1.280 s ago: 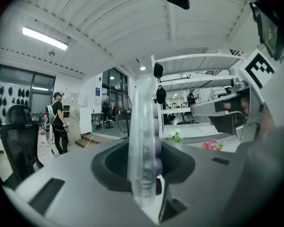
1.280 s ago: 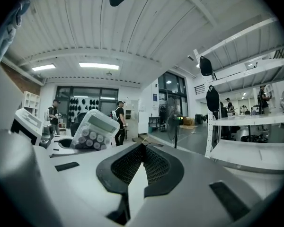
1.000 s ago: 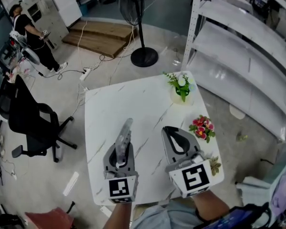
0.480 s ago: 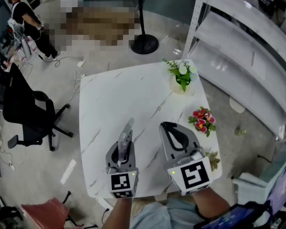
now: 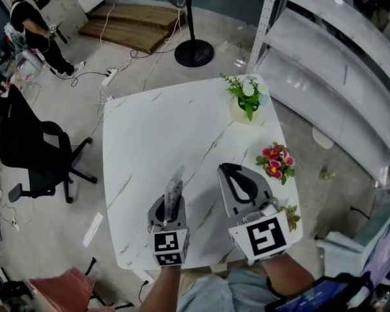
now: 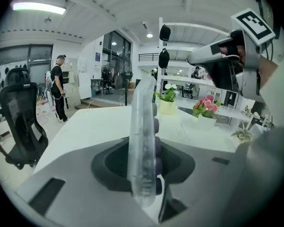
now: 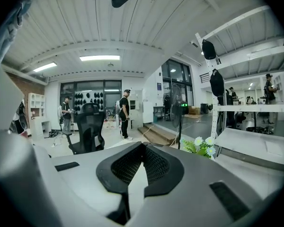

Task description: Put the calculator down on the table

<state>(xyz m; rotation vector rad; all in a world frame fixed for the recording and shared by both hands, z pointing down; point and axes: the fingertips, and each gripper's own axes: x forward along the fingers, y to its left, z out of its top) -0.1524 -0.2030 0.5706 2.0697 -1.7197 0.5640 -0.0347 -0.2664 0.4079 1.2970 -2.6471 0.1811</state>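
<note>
A thin, pale translucent calculator with dark buttons stands edge-on between the jaws of my left gripper, which is shut on it. In the head view the calculator sticks out forward from the jaws, low over the near part of the white marble table; I cannot tell whether it touches the top. My right gripper hovers beside it on the right, shut and empty, its dark pads meeting. It also shows at the upper right of the left gripper view, as the right gripper.
A white pot of green leaves and white flowers stands at the table's far right corner. Pink flowers and a small dried plant sit along the right edge. A black office chair is left, metal shelving right, a fan stand behind.
My left gripper has sunk toward the table with the calculator still held edge-on. The right gripper has come down slightly and stays shut.
</note>
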